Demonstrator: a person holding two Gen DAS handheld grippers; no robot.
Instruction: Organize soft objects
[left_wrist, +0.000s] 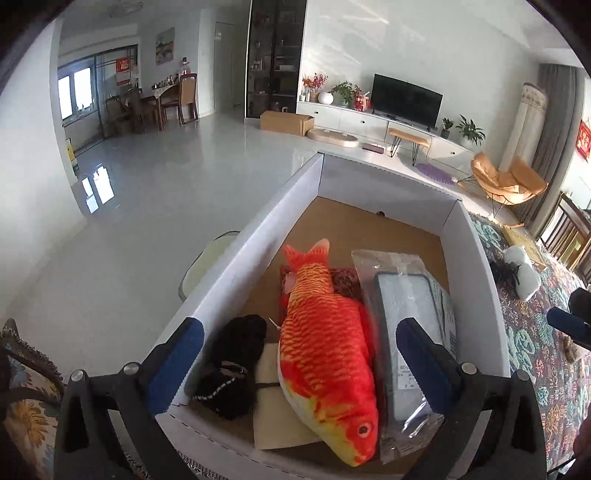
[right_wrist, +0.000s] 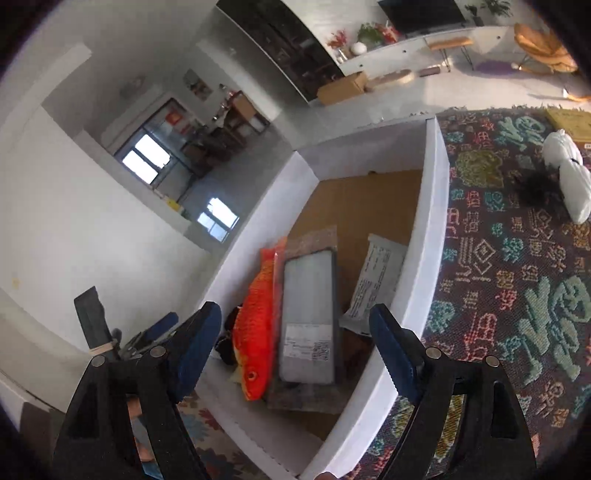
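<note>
A white box (left_wrist: 236, 266) with a brown cardboard floor holds an orange plush fish (left_wrist: 325, 343), a black soft bundle (left_wrist: 232, 365), a beige flat piece (left_wrist: 273, 417) and a grey cloth sealed in a clear bag (left_wrist: 406, 321). My left gripper (left_wrist: 299, 332) hovers over the box's near end, open, with nothing between its blue pads. In the right wrist view the same box (right_wrist: 432, 229) shows the fish (right_wrist: 258, 317) and the bagged cloth (right_wrist: 308, 317). My right gripper (right_wrist: 295, 314) is open and empty above them. A white soft item (right_wrist: 569, 173) and a black fluffy one (right_wrist: 535, 188) lie outside on the patterned cover.
The box rests on a patterned woven cover (right_wrist: 517, 277) with a flowered cushion (left_wrist: 26, 398) at the near left. A small stool (left_wrist: 207, 262) stands beside the box on the pale floor. Further back are a TV unit (left_wrist: 406, 99), an orange chair (left_wrist: 506, 181) and a cardboard carton (left_wrist: 284, 122).
</note>
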